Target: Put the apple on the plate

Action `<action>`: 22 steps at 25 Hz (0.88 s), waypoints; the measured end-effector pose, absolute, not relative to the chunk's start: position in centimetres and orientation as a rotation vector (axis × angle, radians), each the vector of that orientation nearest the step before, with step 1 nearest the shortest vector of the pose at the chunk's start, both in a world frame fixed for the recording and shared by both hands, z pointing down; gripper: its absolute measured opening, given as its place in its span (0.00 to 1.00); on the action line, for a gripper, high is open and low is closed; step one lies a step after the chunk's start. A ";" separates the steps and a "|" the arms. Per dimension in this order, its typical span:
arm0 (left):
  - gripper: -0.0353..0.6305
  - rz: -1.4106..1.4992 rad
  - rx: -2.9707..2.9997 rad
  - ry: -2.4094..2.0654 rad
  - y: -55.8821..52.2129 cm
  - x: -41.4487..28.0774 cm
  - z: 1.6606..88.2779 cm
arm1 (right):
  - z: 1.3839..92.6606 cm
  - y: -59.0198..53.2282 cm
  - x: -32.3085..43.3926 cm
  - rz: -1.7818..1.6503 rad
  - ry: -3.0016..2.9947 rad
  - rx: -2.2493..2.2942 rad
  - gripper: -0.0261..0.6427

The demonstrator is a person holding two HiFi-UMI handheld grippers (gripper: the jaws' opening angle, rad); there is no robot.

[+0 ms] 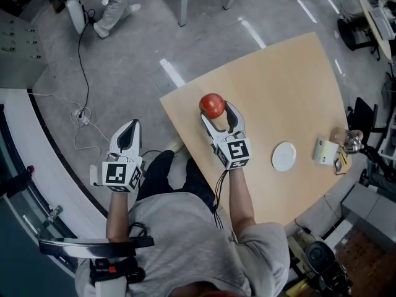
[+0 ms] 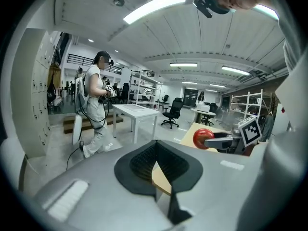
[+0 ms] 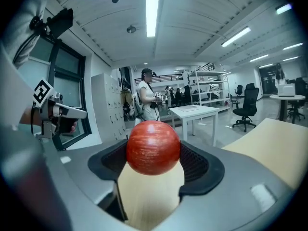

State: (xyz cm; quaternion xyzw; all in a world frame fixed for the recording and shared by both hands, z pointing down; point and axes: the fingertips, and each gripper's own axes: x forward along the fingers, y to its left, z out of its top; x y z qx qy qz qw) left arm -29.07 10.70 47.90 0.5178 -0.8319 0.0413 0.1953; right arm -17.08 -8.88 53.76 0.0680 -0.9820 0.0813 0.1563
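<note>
The red apple (image 1: 212, 105) sits between the fingers of my right gripper (image 1: 216, 109), which is shut on it a little above the near-left corner of the tan table (image 1: 291, 85). In the right gripper view the apple (image 3: 153, 147) fills the gap between the black pads (image 3: 197, 163). A small white plate (image 1: 284, 156) lies empty on the table, to the right of that gripper. My left gripper (image 1: 129, 127) hangs over the floor left of the table, tips together and holding nothing. From the left gripper view the apple (image 2: 202, 137) shows at the right.
A small white box (image 1: 325, 151) and a shiny metal item (image 1: 350, 140) stand at the table's right edge. Cables (image 1: 83, 113) trail on the floor at the left. A person in white (image 2: 96, 105) stands further off near a white desk (image 2: 137, 110) and office chairs.
</note>
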 end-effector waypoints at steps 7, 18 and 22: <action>0.08 0.111 1.536 -2.296 8.5 -28.4 47.1 | 52.1 -9.5 -15.4 0.284 -2.835 0.295 0.55; 0.08 0.110 1.715 -2.201 3.6 -26.4 45.8 | 49.6 -12.4 -10.1 0.269 -2.826 0.511 0.55; 0.08 0.122 1.783 -2.153 1.4 -25.0 45.6 | 49.3 -13.7 -7.5 0.276 -2.811 0.606 0.55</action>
